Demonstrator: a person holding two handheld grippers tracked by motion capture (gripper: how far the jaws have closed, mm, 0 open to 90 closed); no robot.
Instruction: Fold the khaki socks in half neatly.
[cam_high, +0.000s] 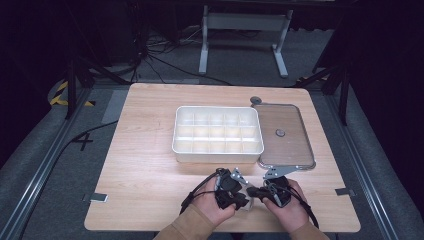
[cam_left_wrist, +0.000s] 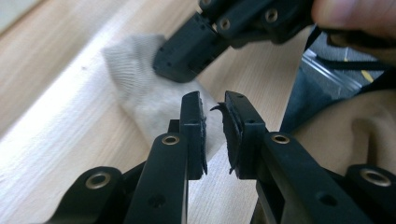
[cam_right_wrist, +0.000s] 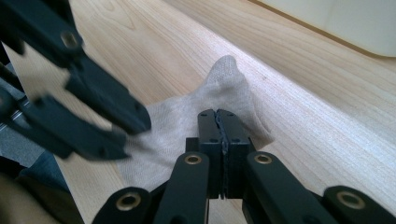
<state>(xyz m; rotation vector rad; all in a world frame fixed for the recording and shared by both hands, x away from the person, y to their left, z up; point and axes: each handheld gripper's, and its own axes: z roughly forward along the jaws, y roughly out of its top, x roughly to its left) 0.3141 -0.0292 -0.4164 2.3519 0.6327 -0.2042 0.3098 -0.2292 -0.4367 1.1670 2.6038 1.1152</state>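
A pale beige ribbed sock (cam_right_wrist: 224, 88) lies flat on the wooden table (cam_high: 145, 170) near its front edge. My right gripper (cam_right_wrist: 217, 114) is shut, its tips low over the sock's middle; whether cloth is pinched between them I cannot tell. In the left gripper view the sock (cam_left_wrist: 140, 93) lies just beyond my left gripper (cam_left_wrist: 214, 100), whose jaws stand a narrow gap apart with nothing between them. The right gripper (cam_left_wrist: 180, 60) rests its tip on the sock there. In the high view the left gripper (cam_high: 244, 201) and right gripper (cam_high: 254, 190) meet tip to tip.
A white divided tray (cam_high: 215, 156) sits mid-table, its compartments bare. To its right lies a clear lid (cam_high: 292, 147) with a round knob, and a small grey disc (cam_high: 256, 100) sits behind it. Wide open wood lies left of the hands.
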